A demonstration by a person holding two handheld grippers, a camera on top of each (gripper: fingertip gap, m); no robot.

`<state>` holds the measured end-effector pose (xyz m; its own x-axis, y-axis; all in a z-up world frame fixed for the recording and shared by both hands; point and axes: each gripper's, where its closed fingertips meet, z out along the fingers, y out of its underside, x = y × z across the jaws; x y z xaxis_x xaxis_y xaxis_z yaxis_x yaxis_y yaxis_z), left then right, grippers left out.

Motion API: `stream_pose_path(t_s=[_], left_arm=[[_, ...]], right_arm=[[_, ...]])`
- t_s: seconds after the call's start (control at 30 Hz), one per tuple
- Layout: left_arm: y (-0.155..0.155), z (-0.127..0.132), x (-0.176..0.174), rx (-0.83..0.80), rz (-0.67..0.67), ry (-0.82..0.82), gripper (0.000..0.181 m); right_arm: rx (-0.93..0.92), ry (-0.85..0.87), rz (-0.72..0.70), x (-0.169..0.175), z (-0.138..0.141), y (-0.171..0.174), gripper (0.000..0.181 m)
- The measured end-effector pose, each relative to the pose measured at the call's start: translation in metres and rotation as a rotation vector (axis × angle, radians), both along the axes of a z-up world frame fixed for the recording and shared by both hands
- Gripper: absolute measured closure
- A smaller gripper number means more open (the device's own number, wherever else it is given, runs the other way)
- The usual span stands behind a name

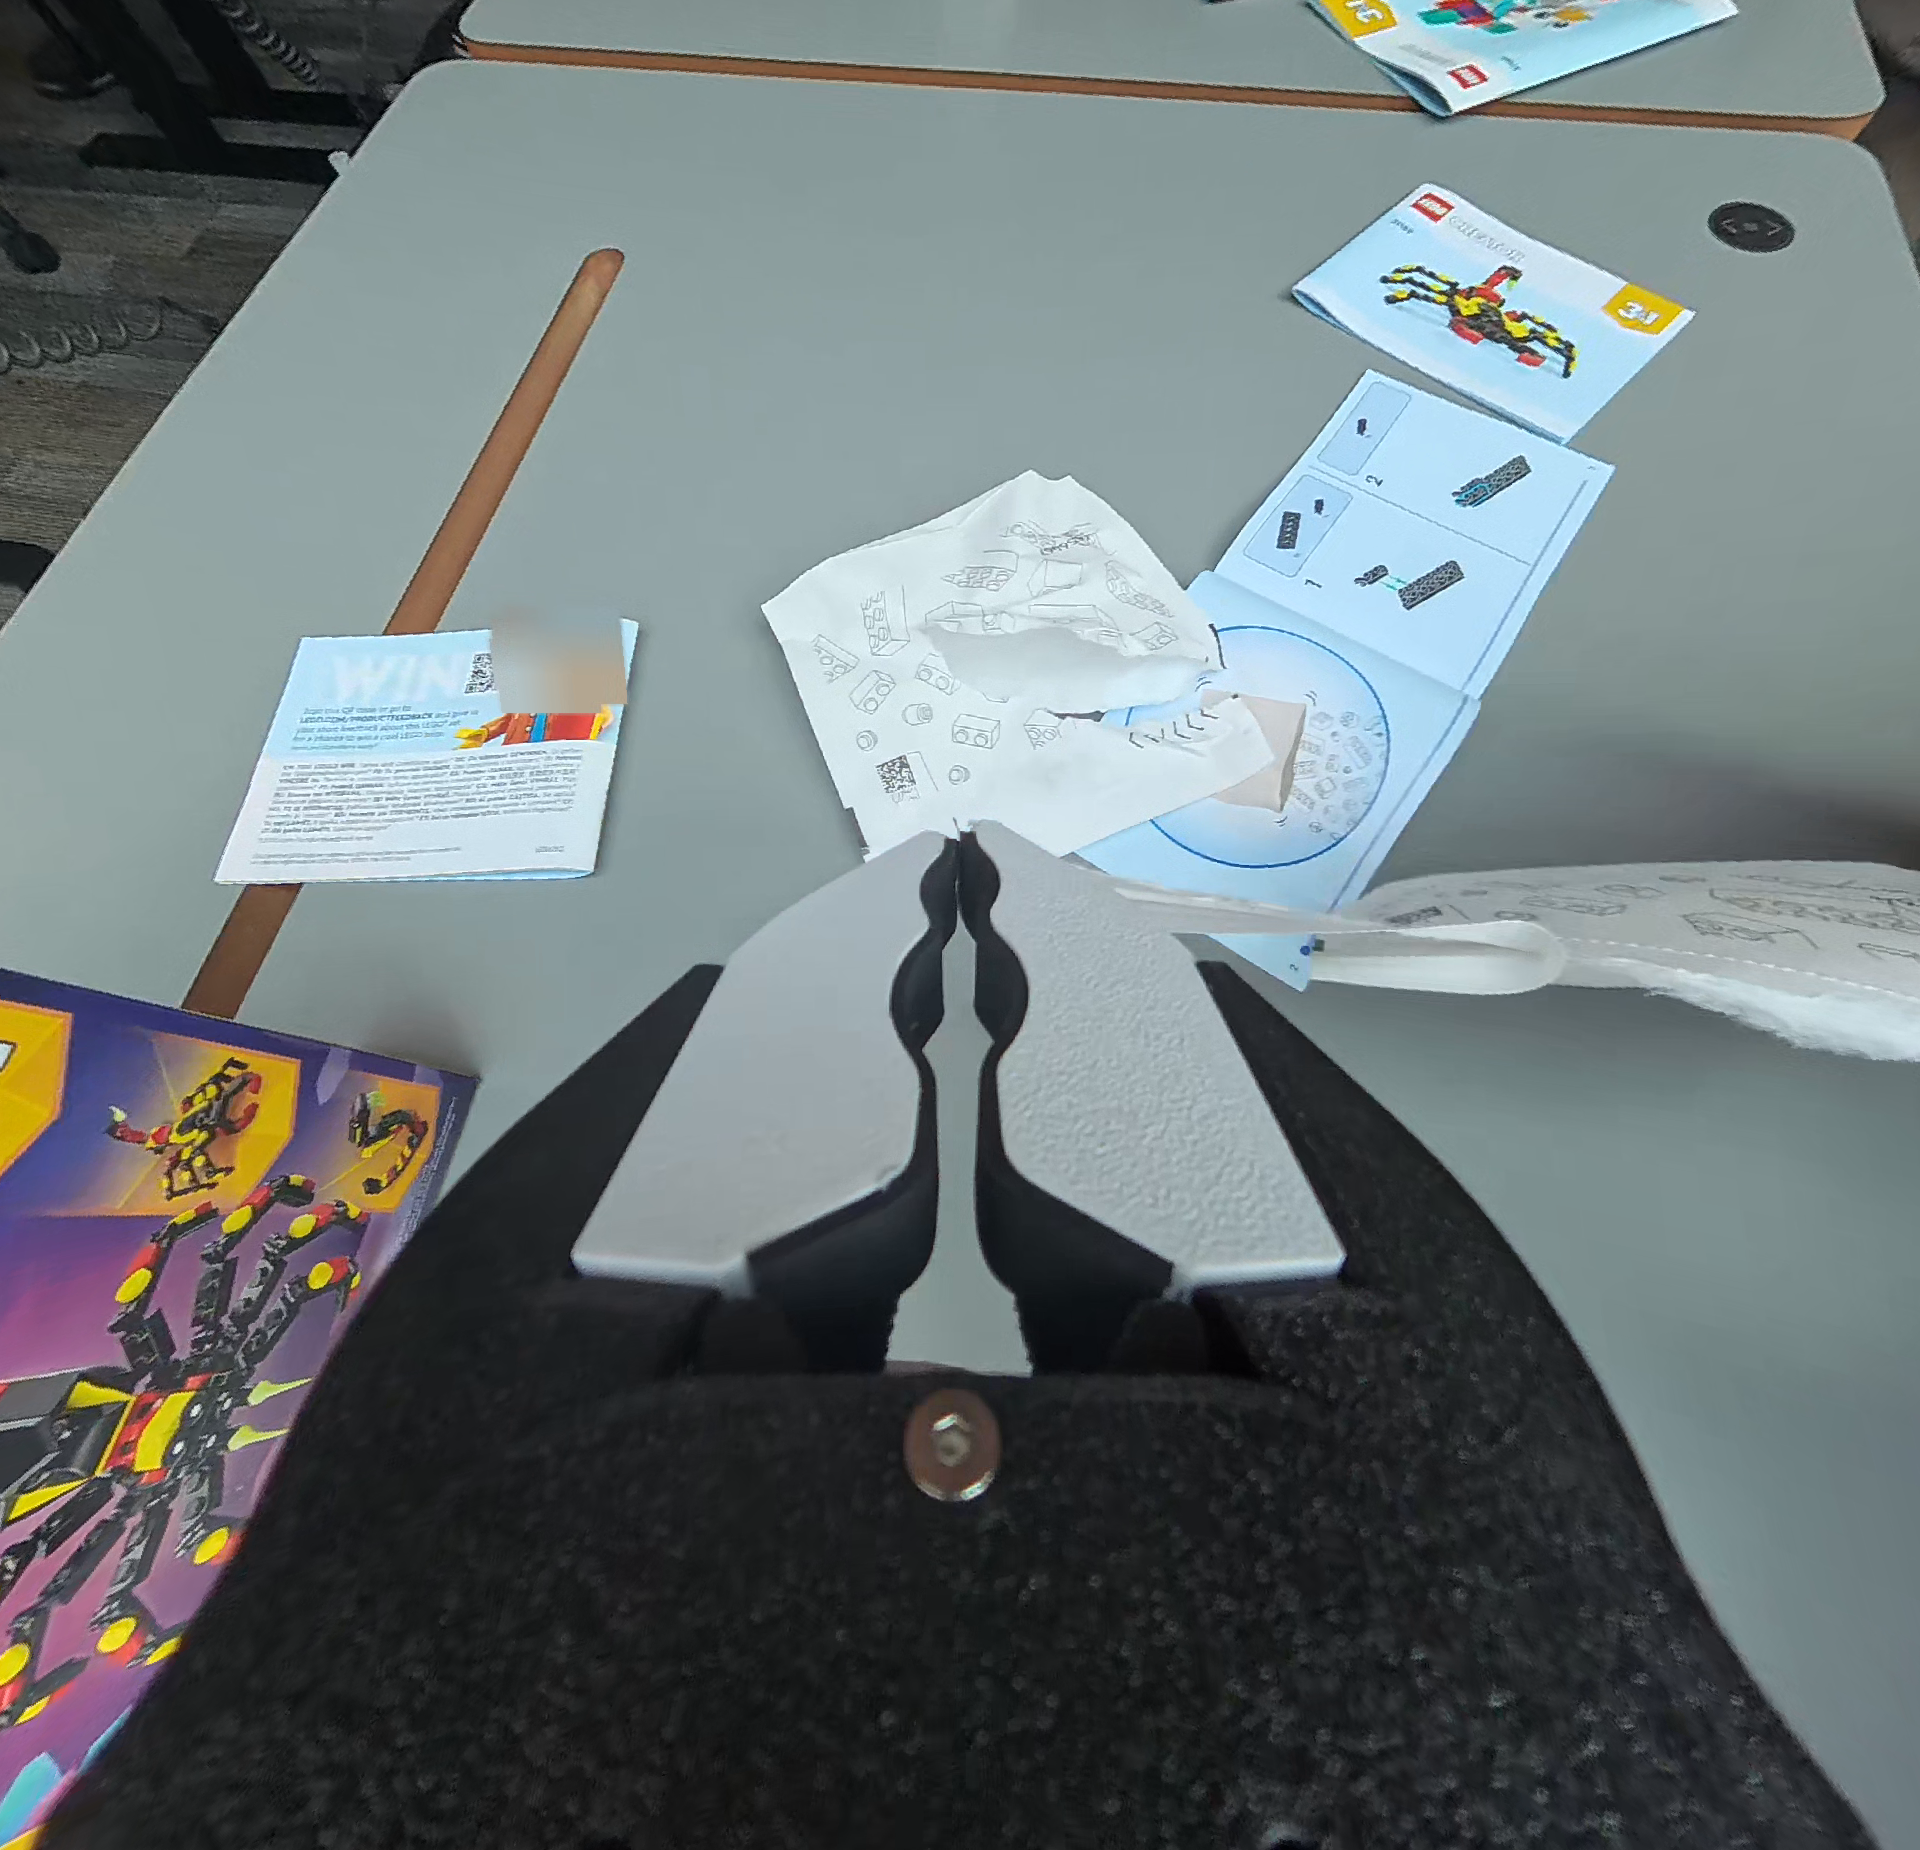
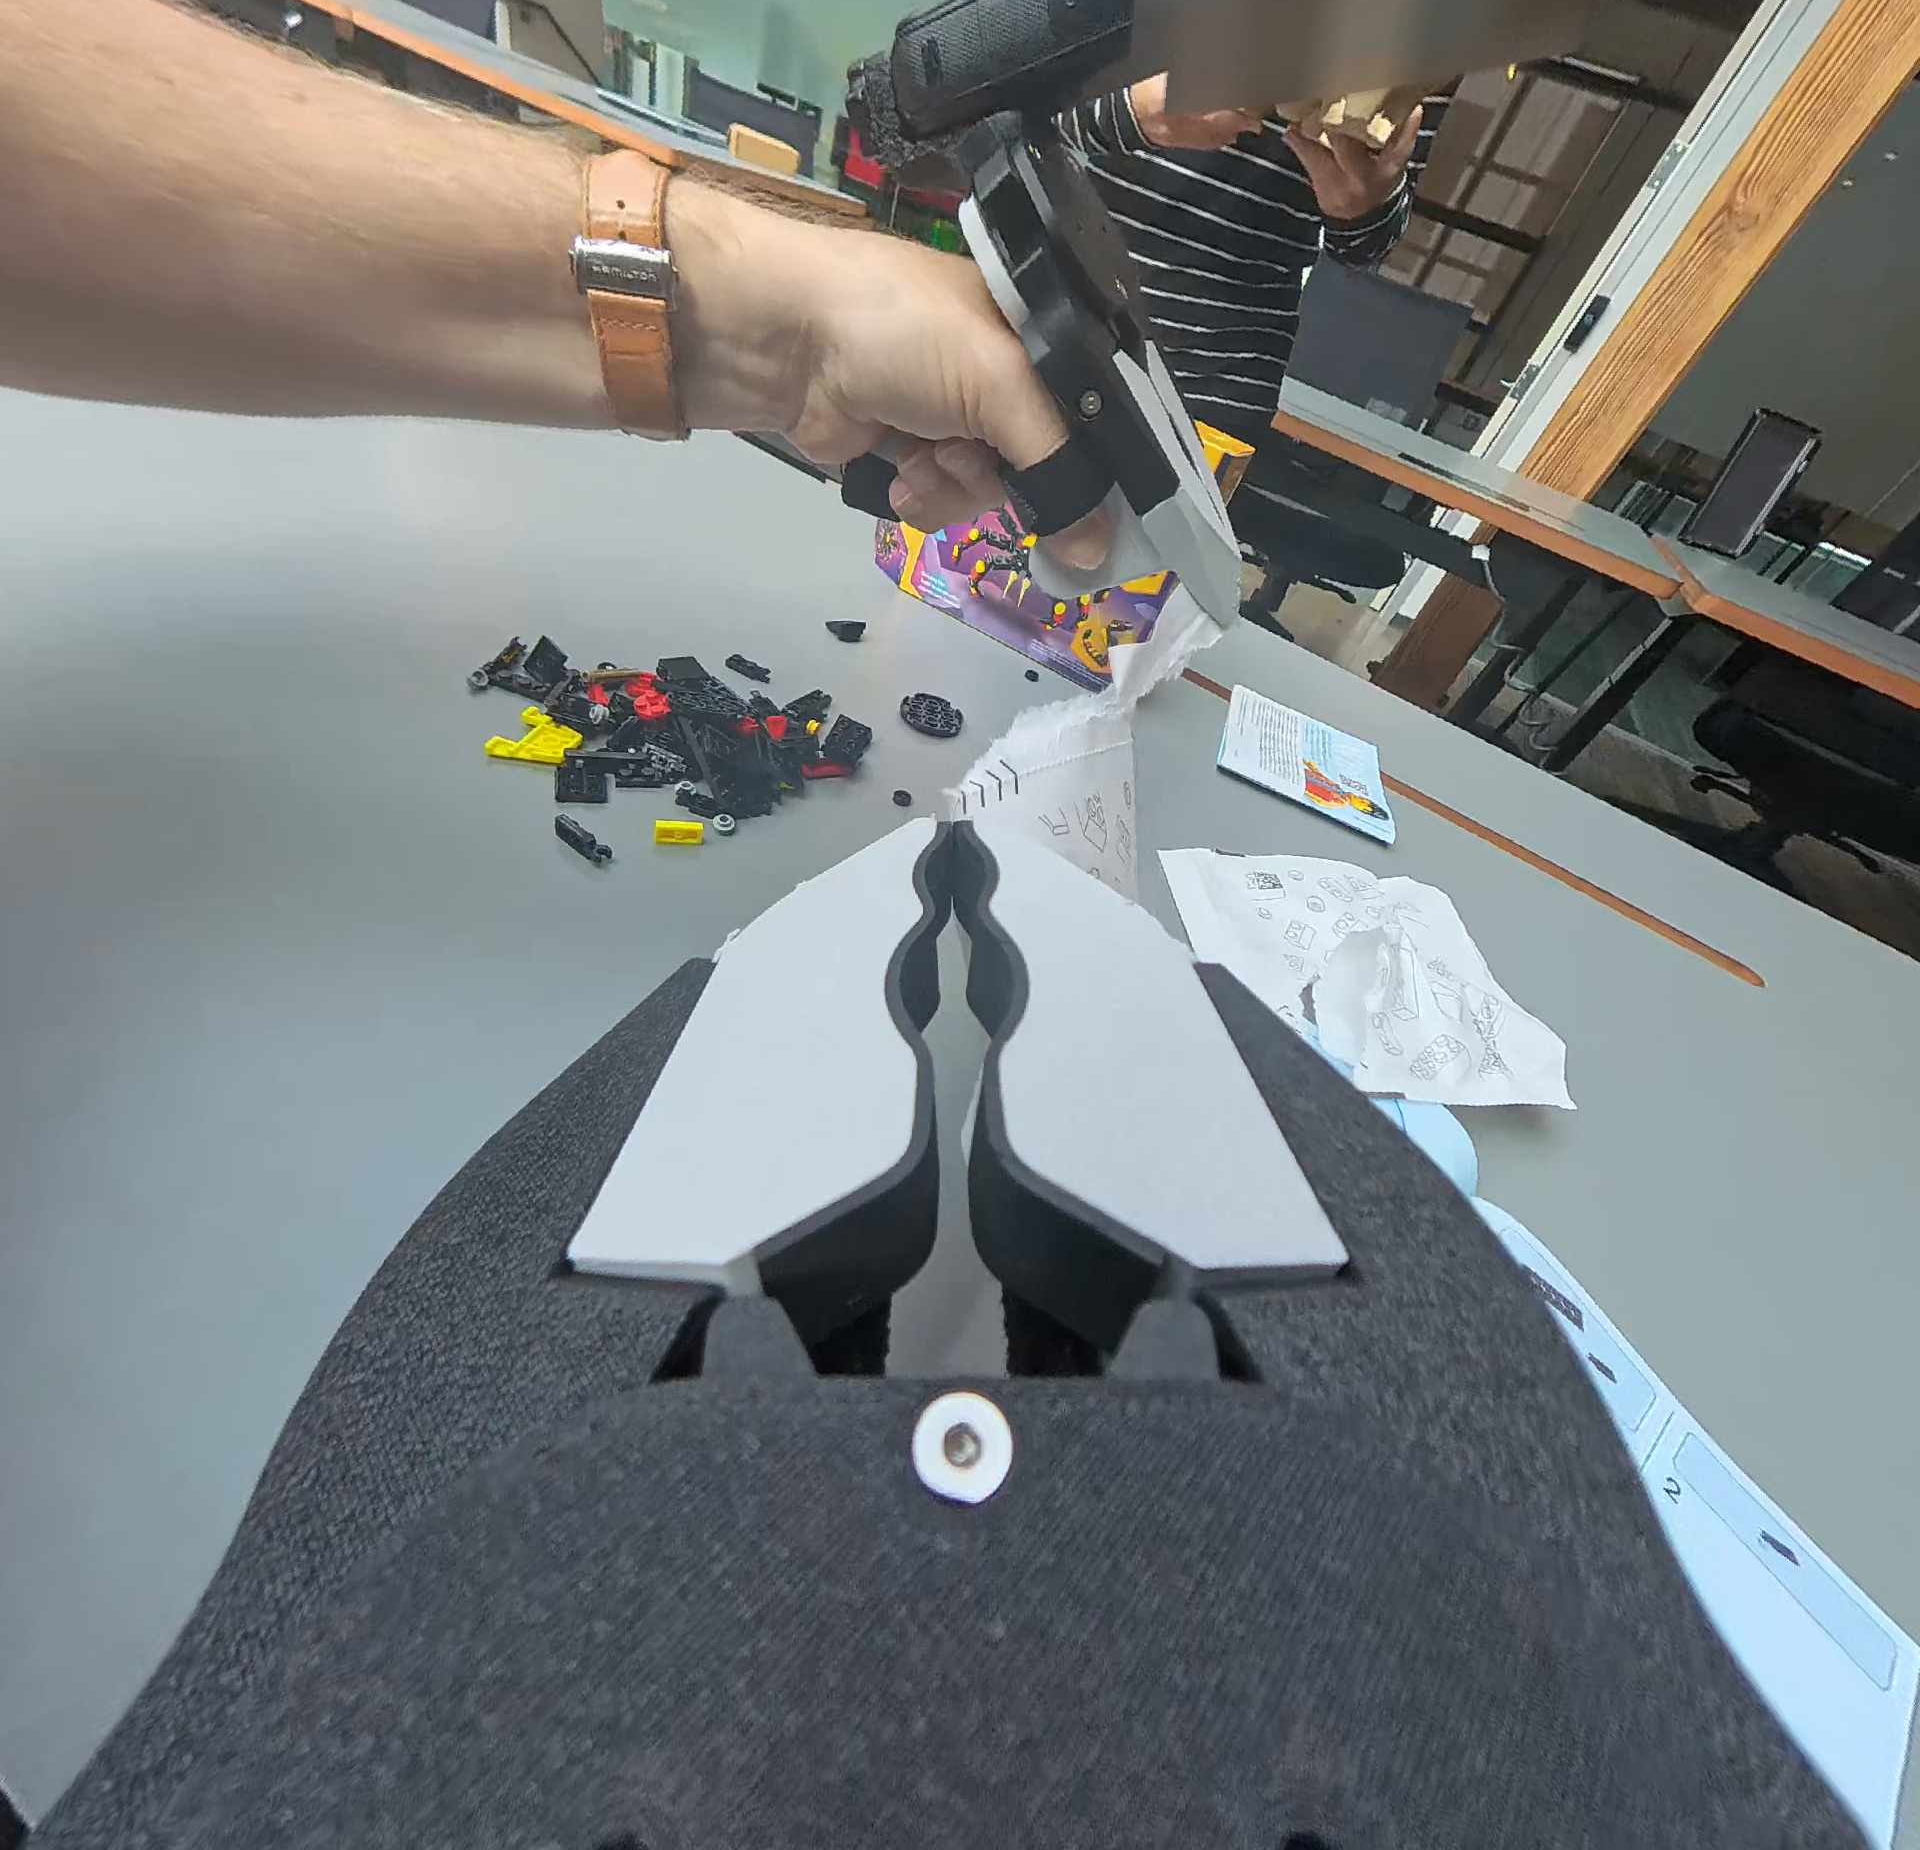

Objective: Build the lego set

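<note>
At the lower left of your left wrist view lies the glossy purple cardboard set box [image 1: 156, 1333], printed with a black, red and yellow spider. Right of it, a flat pale-blue leaflet [image 1: 436, 761] sits beside a long brown groove in the matte grey table [image 1: 831, 325]. At centre your left gripper [image 1: 961, 844] has its wavy black pads pressed together on the edge of a paper bag. A crumpled, torn white paper bag [image 1: 987, 657] lies just beyond, overlapping the open instruction booklet [image 1: 1413, 595]; a closed booklet [image 1: 1496, 309] rests at upper right.

In the right wrist view, your hand [image 2: 894, 366] with its tan leather watch strap holds that left gripper tip-down. Left of centre, the loose lego pieces [image 2: 675, 740], small hard plastic plates in black, red and yellow, form a heap stretched sideways across the frame. Your right gripper [image 2: 951, 834] is closed on the lower end of the torn bag strip [image 2: 1081, 751], which runs up and right to the left gripper's tips.
</note>
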<state>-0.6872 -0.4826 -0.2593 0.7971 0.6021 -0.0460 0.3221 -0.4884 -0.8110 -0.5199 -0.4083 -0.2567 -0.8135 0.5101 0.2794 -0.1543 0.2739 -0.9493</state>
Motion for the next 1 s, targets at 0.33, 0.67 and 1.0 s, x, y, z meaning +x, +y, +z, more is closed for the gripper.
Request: stream_pose_path(t_s=[0.33, 0.67, 1.0], left_arm=[[-0.024, -0.013, -0.029, -0.059, 0.088, -0.001, 0.181], [-0.043, -0.015, -0.024, -0.125, 0.126, 0.051, 0.179], [-0.001, 0.009, 0.059, 0.015, -0.187, 0.016, 0.141]], right_arm=[[-0.043, -0.047, -0.008, -0.007, -0.006, 0.007, 0.181], [-0.217, -0.193, -0.072, -0.037, -0.006, 0.038, 0.181], [-0.174, -0.215, 0.010, -0.042, -0.016, 0.048, 0.181]])
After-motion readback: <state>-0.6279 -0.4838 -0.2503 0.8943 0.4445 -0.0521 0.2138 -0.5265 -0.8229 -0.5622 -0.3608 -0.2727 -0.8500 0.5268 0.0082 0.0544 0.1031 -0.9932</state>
